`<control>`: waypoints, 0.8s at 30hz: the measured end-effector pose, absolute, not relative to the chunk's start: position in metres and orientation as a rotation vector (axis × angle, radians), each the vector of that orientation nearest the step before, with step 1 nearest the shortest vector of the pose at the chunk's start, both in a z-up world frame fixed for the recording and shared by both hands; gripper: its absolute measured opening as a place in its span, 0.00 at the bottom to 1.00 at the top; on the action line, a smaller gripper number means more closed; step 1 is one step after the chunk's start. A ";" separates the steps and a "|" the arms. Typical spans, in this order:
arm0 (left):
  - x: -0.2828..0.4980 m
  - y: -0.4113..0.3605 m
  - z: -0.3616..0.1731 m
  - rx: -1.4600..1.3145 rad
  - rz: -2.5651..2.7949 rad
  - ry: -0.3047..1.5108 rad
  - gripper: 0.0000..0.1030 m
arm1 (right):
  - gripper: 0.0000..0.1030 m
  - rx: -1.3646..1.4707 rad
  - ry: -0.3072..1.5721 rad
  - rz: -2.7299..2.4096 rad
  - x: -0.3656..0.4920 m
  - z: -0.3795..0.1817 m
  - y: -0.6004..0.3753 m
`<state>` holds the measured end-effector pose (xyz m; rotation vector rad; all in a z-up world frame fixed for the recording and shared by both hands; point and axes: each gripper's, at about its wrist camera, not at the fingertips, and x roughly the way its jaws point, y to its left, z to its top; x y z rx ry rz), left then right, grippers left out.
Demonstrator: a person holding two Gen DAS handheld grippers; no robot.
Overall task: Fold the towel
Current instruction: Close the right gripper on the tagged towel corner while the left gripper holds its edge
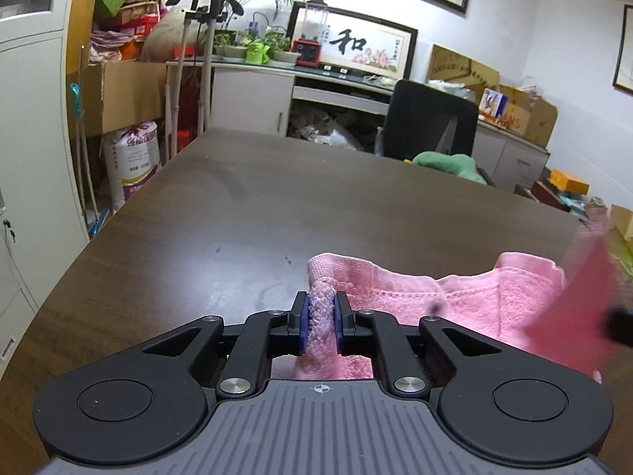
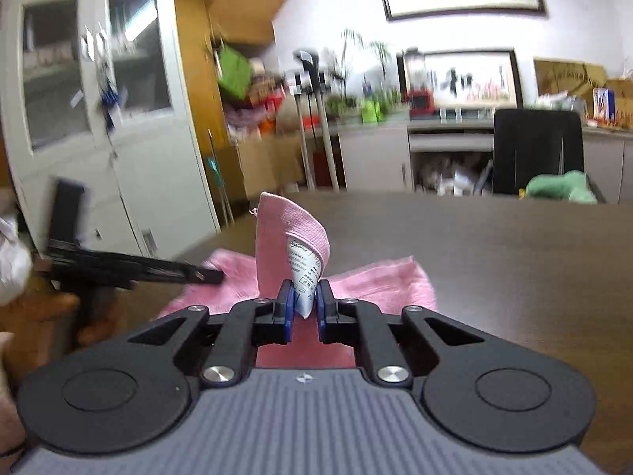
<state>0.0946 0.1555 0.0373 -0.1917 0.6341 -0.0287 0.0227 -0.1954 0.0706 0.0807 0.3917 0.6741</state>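
Both grippers angled down over the table [image 1: 277, 198] — jaws pinching pink towel [image 1: 455, 297] corners.

I see dark brown wooden table [image 1: 277, 206], grain and faint smudges visible, mostly bare. Pink towel [image 1: 467, 301] lies crumpled on near right part, one corner lifted off surface. At far right edge I make out green cloth bundle [image 1: 447, 162]; whether it rests on tabletop, I cannot tell.
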 end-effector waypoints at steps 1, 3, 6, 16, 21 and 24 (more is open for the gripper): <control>0.094 0.156 0.037 -0.194 -0.026 0.640 0.12 | 0.12 0.084 0.377 0.688 0.015 0.071 -0.203; 0.093 0.158 0.036 -0.200 -0.023 0.646 0.13 | 0.12 0.088 0.347 0.725 -0.009 0.072 -0.219; 0.090 0.157 0.039 -0.204 -0.029 0.642 0.14 | 0.12 0.076 0.327 0.781 -0.046 0.067 -0.235; 0.066 0.148 0.050 -0.116 -0.013 0.576 0.37 | 0.14 0.107 0.393 0.784 -0.082 0.045 -0.254; 0.028 0.150 0.050 -0.198 -0.263 0.573 0.62 | 0.16 0.110 0.436 0.763 -0.068 0.039 -0.244; 0.004 0.151 0.051 -0.254 -0.400 0.562 0.72 | 0.17 0.079 0.457 0.755 -0.065 0.038 -0.234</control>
